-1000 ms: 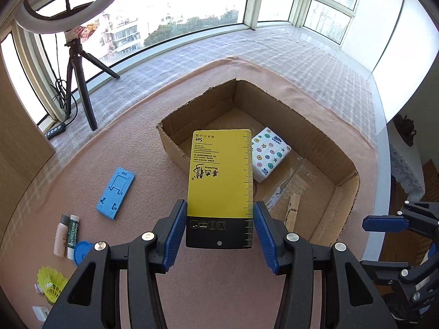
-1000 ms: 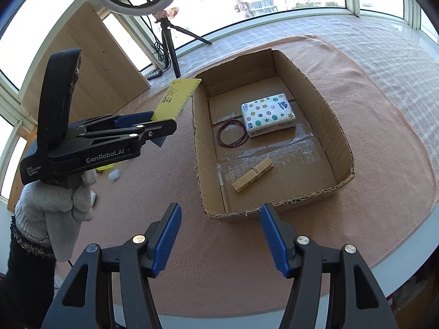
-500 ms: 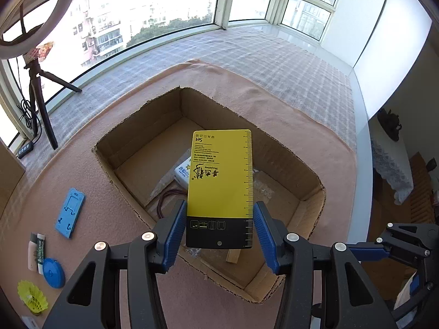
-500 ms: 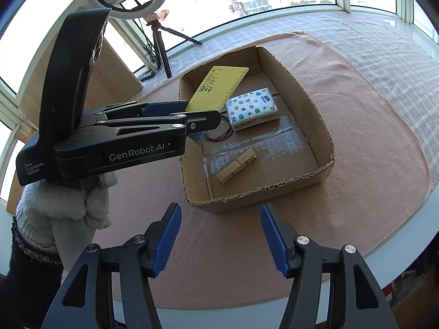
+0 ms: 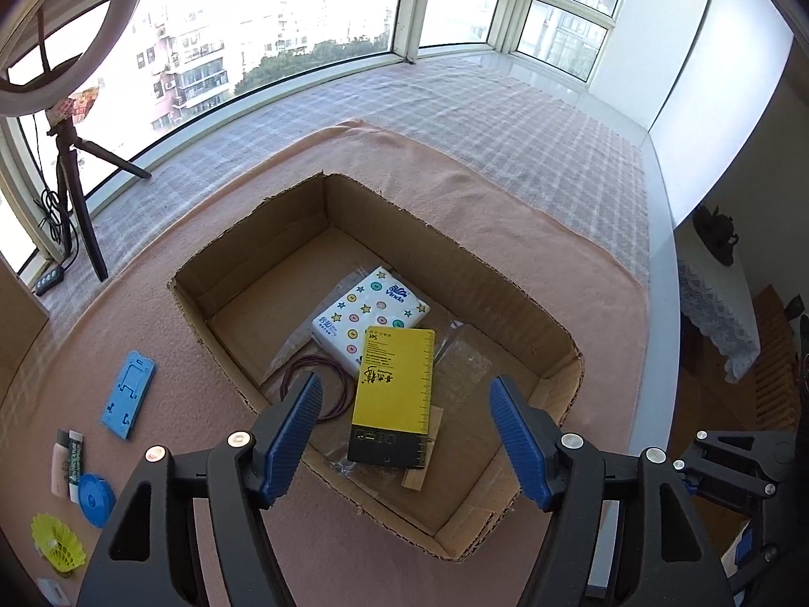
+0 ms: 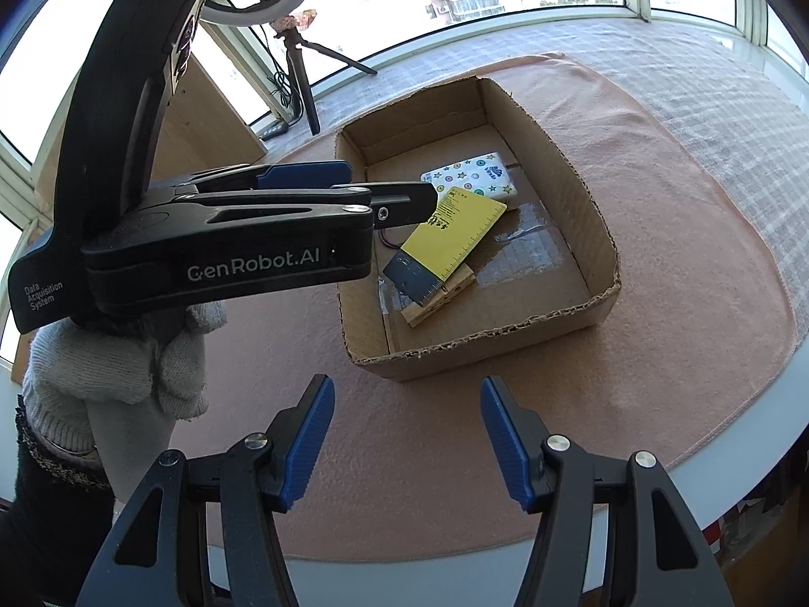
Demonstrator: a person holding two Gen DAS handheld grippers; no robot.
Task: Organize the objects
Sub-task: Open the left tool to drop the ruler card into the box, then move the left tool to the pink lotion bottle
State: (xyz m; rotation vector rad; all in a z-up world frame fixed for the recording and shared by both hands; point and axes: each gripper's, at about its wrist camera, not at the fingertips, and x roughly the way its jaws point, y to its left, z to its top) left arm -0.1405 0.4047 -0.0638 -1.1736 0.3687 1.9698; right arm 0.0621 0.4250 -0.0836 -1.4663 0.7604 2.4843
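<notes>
The left gripper has just been opening its jaws, and nothing sits between them now. Just beyond its fingertips, the yellow ruler card lies inside the cardboard box (propped on the wooden clothespin, against the tissue pack). The right gripper hangs slack and empty, short of the box.

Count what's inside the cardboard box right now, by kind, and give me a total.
Yellow ruler card: 1
Tissue pack: 1
Wooden clothespin: 1
Rubber band loop: 1
Total: 4
</notes>
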